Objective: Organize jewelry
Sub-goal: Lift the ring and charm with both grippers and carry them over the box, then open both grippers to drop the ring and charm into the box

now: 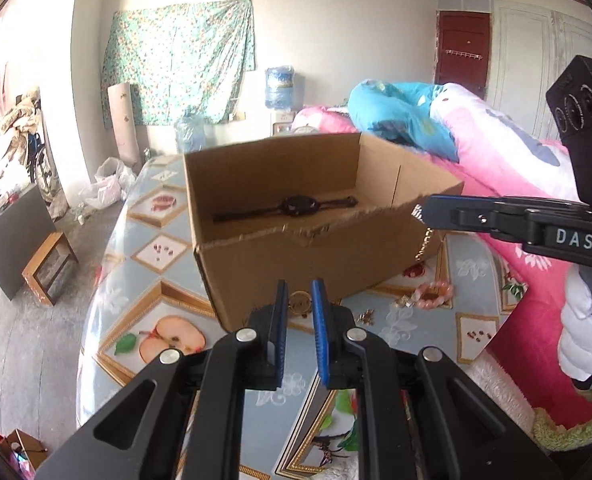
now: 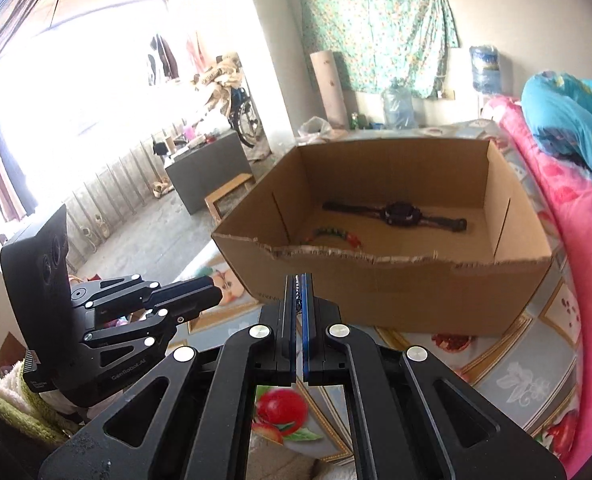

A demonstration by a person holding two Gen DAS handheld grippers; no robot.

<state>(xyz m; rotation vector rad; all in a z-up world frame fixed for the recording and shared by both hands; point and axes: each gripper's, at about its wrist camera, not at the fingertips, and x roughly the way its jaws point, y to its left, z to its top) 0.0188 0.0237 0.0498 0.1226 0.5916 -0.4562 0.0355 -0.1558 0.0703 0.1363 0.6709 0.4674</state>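
Observation:
An open cardboard box (image 1: 296,256) (image 2: 376,292) stands on the fruit-print table. Inside lie a black watch (image 1: 292,206) (image 2: 400,214) and a green and red bead bracelet (image 2: 332,236). My left gripper (image 1: 299,290) (image 2: 216,294) hovers before the box's near wall, its blue pads a narrow gap apart with a small gold ring (image 1: 300,305) pinched in that gap. My right gripper (image 2: 299,286) (image 1: 419,212) is level with the box's torn rim, shut on a silvery chain piece (image 2: 298,294) that glints at its tips. A pink bead bracelet (image 1: 436,294) lies on the table.
Small gold pieces (image 1: 366,316) lie on the tablecloth (image 1: 164,264) near the pink bracelet. A pink quilt (image 1: 508,168) and a blue pillow (image 1: 400,114) pile up right of the box. A white-gloved hand (image 1: 580,332) grips the right handle. A wooden stool (image 1: 48,268) stands on the floor at left.

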